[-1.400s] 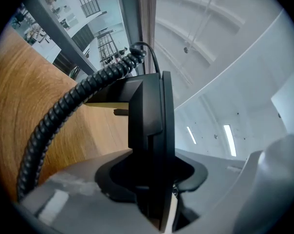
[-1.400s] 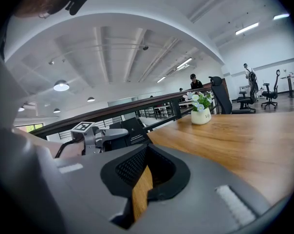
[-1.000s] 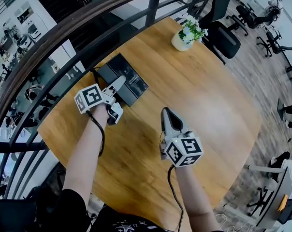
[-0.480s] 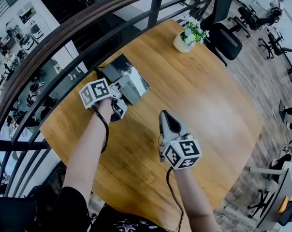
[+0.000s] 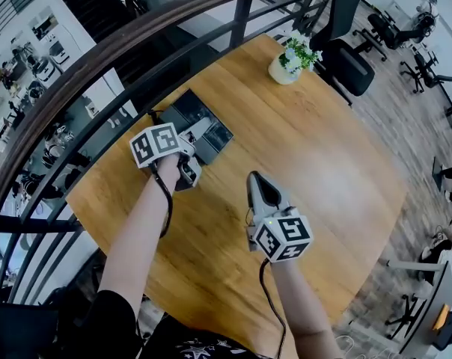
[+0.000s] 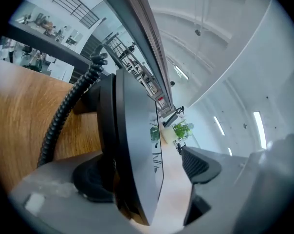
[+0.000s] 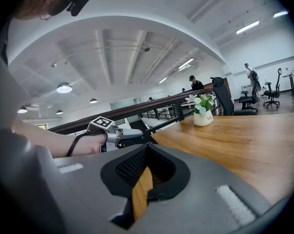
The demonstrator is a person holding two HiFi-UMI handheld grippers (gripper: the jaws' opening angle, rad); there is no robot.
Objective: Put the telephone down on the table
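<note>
1. The telephone [image 6: 135, 130] sits between the jaws of my left gripper [image 6: 147, 172]. Those jaws have just been opening and now gape wide.
2. My ribbed black pad [image 6: 199, 164] on one side stands clear of the phone's face. The opposite pad [image 6: 91, 179] lies against the phone's back edge or just beside it; from this close I can't be sure which.
3. From the head view, the telephone [image 5: 205, 129] lies by the table's far left edge, close under the railing [image 5: 99, 51]. It seems to rest flat on the wood.
4. The phone is a thin dark slab with rounded edges. Its body is matte black and its face is smooth and glossy enough to mirror the room.
5. A black coiled cord [image 6: 64, 116], ridged like a spring, runs from the phone's end across the table [image 5: 308, 163].
6. The tabletop is warm wood with long streaky grain and a curved edge.
7. A round white pot of small flowers [image 5: 287, 64] stands at the far edge, well apart from the phone.
8. My right gripper [image 7: 143, 172] hovers over the table's middle with its jaws together and nothing in them. Its shell is smooth grey and its pads are black and cross-hatched.
</note>
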